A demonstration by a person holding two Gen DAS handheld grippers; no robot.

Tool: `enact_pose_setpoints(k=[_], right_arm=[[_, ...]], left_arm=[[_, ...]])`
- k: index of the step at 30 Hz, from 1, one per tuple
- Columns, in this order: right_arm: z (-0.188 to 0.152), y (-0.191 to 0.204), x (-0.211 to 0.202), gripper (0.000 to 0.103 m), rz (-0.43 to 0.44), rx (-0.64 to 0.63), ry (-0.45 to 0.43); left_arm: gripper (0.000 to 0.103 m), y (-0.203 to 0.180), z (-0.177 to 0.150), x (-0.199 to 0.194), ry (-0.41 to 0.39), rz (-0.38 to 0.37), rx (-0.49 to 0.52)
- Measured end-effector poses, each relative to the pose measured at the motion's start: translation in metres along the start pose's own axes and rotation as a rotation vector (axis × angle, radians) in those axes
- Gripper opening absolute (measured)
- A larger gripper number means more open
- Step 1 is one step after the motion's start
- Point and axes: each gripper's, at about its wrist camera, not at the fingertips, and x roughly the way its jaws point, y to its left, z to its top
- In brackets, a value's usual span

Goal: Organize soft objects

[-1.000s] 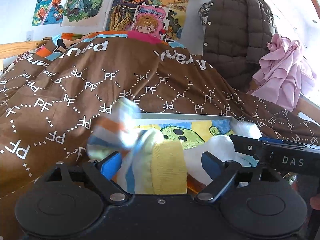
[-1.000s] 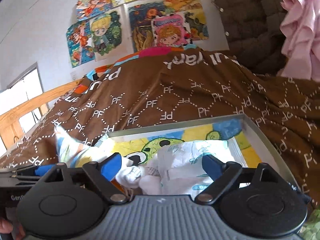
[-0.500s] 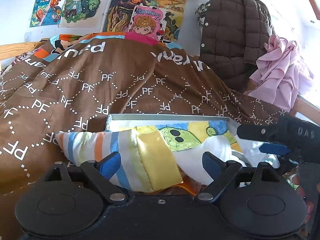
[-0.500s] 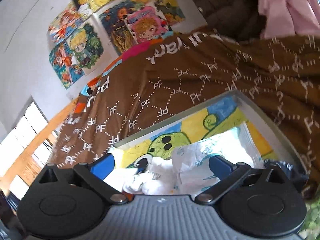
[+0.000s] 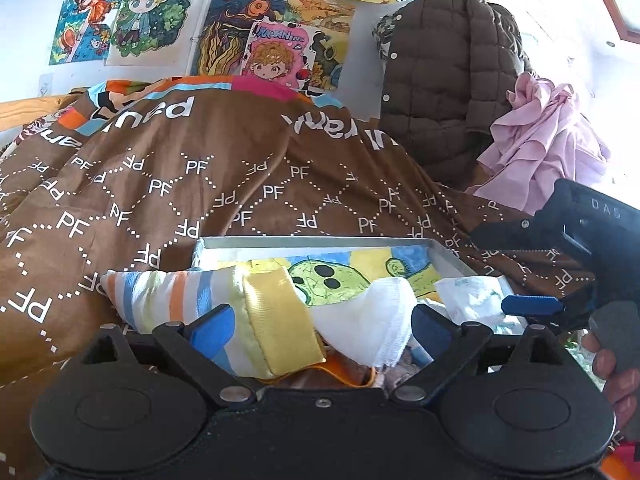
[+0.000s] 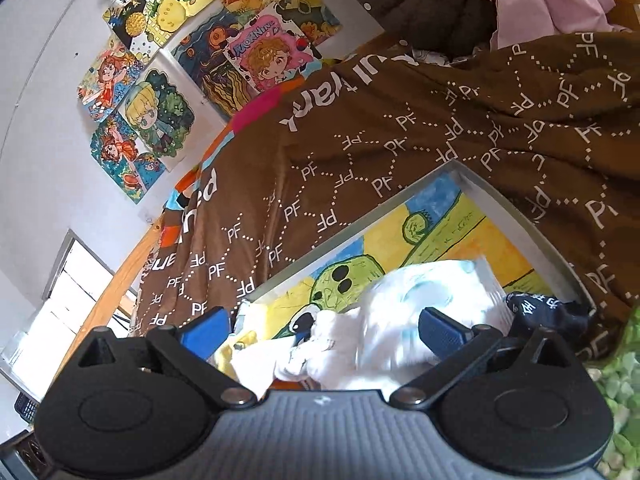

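Striped pastel cloth pouch (image 5: 172, 296) lies over the grey tray's rim (image 5: 312, 242) between my left gripper's (image 5: 320, 326) wide jaws – they've just been opening, gripping nothing; white socks (image 6: 316, 350) sit inside already – tidying remains.

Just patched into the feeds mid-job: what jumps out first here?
A shallow box with a bright cartoon lining sits on a brown PF-printed blanket, soft items piled at its near end. A striped cloth with a yellow band lies between the open left gripper's fingers. Colourful drawings cover the wall behind.
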Motion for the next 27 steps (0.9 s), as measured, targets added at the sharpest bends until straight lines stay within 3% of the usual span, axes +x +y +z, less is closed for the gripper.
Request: enact_pose_setpoints(k=[8, 20, 27], right_arm=[[-0.009, 0.017, -0.036, 0.103, -0.037, -0.07, 0.002], [-0.056, 0.055, -0.09, 0.103, -0.152, -0.282, -0.042], [-0.082, 0.062, -0.124, 0.103, -0.193, -0.334, -0.076]], left_arm=[[0.097, -0.011, 0.003, -0.024, -0.017, -0.012, -0.008], [0.102, -0.027, 0.009, -0.091, -0.083, 0.004, -0.016], [0.102, -0.027, 0.003, -0.123, -0.089, 0.026, -0.064]])
